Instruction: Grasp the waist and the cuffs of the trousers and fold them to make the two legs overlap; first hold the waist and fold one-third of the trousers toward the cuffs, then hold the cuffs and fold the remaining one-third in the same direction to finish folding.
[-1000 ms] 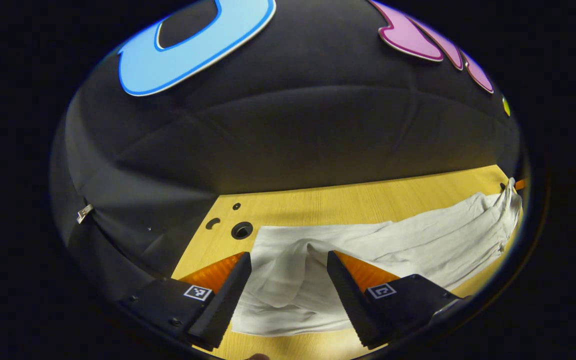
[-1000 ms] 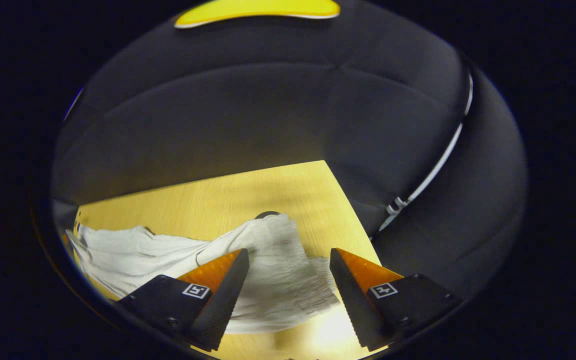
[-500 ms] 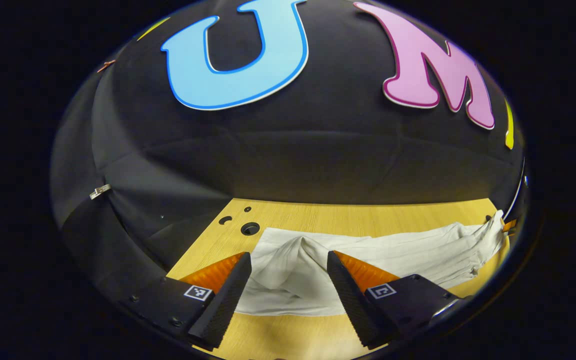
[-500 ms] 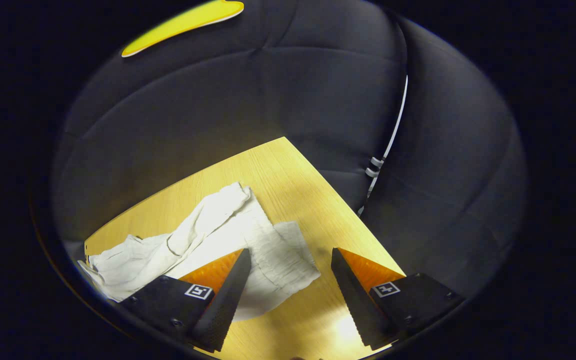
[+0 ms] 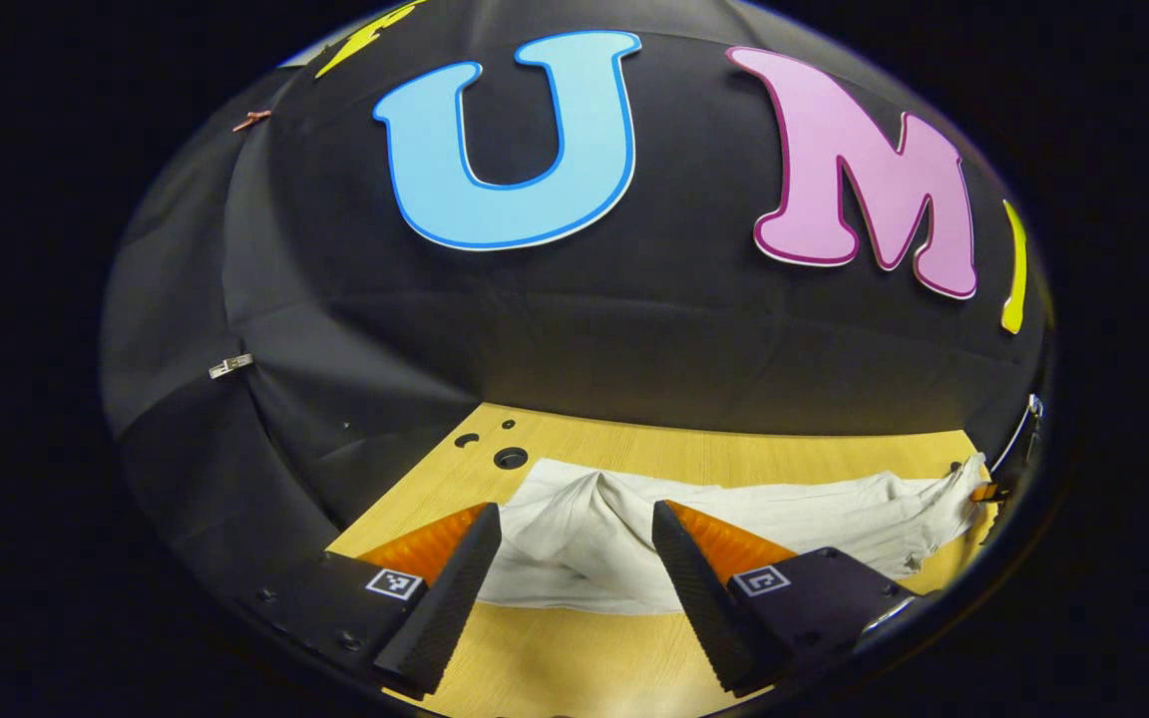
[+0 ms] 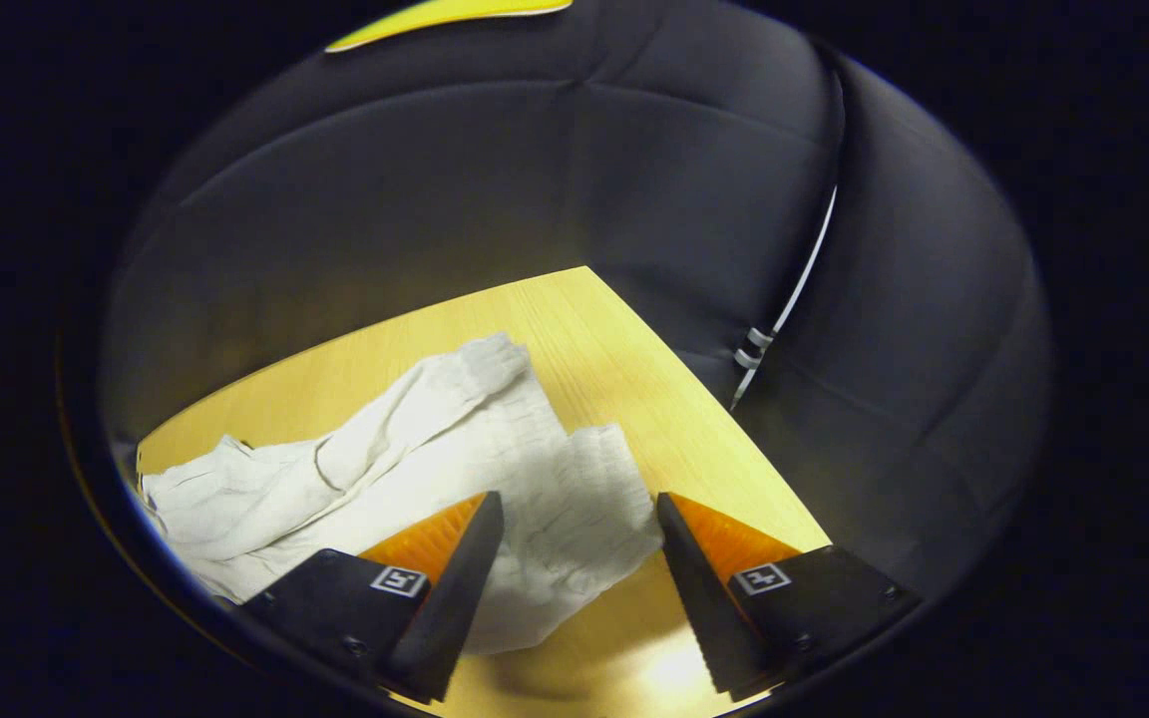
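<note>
The white trousers [image 5: 734, 509] lie stretched along the wooden table [image 5: 574, 658], rumpled rather than flat. In the left gripper view one end rises in a peaked ridge just ahead of the left gripper [image 5: 574, 588]; in the right gripper view the crinkled, gathered end [image 6: 574, 499], probably the waist, lies ahead of the right gripper [image 6: 574, 588], with a rolled ridge of cloth running back from it. Both sets of jaws stand wide apart and hold nothing, above the cloth and clear of it.

The legs do not yet look neatly overlapped, so the lengthwise fold seems unfinished or untidy. The main risk, as I judge it, is a pinch that catches only the top layer: the raised ridges invite the jaws to close on a single fold, and the lower layer would stay behind on the table and drag the pile askew. Thin, loose fabric may also slip out of a shallow bite. If the two ends are lifted unevenly, the cloth could twist and the wrinkles set into the fold. The gathered end lies near the table's corner [image 6: 584, 274], so a careless pull might slide cloth towards the edge.
</note>
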